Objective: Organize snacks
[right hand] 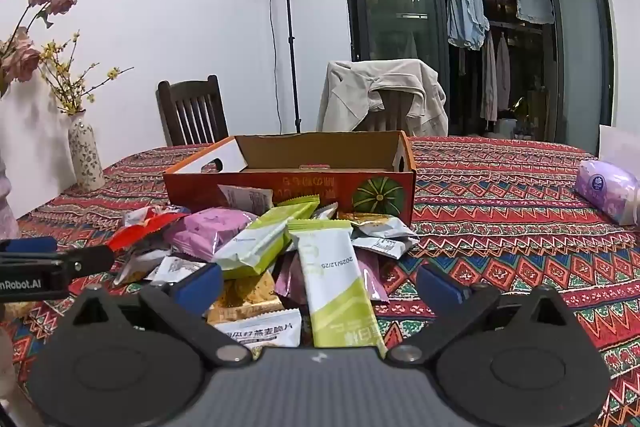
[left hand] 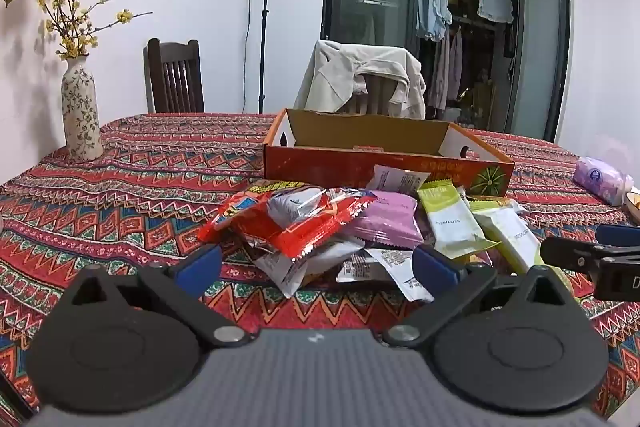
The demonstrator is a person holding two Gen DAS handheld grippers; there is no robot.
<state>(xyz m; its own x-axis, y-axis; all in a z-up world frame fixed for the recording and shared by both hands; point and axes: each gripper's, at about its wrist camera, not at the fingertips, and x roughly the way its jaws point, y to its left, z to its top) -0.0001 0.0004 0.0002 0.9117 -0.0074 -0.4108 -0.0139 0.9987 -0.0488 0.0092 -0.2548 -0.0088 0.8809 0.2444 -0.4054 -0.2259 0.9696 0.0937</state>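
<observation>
Here a loose heap of foil snack packets (left hand: 352, 227) lies on the red zigzag-patterned tablecloth (left hand: 152, 179), just in front of an open orange cardboard box (left hand: 360, 163) with a green melon printed on its near wall. In the heap, a crinkled red packet (left hand: 296, 223) rests on top at the left, a pink packet (left hand: 388, 215) beside it, and a long lime-green-and-white packet (right hand: 336, 283) toward the right. The left gripper (left hand: 320, 267) hovers with blue-padded jaws spread wide and nothing between them. The right gripper (right hand: 320, 283) is likewise spread apart, above the lime-green packet and not pressing it. A floral ceramic vase (left hand: 80, 115) stands far left.
</observation>
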